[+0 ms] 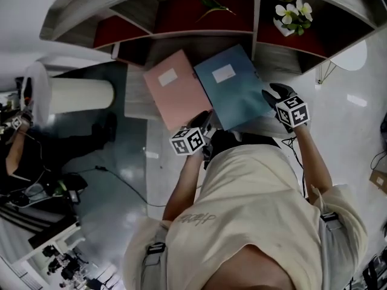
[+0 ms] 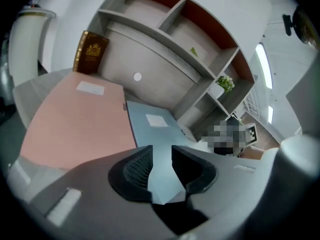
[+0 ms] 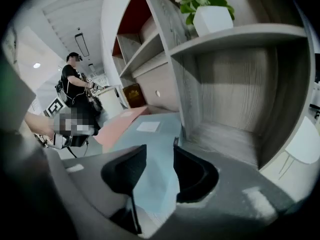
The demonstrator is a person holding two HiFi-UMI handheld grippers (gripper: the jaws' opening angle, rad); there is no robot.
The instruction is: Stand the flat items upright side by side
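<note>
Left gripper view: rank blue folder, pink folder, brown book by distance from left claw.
1. Blue folder: at the left claw, between its jaws.
2. Pink folder: alongside, to the left.
3. Brown book: upright at the back left.

You have two flat folders before you, neither one upright. The pink folder [image 1: 177, 88] lies face up on the tabletop [image 1: 136, 98], with a white label near its far end. The blue folder [image 1: 233, 86], likewise labelled, lies just beside it on the right.
</note>
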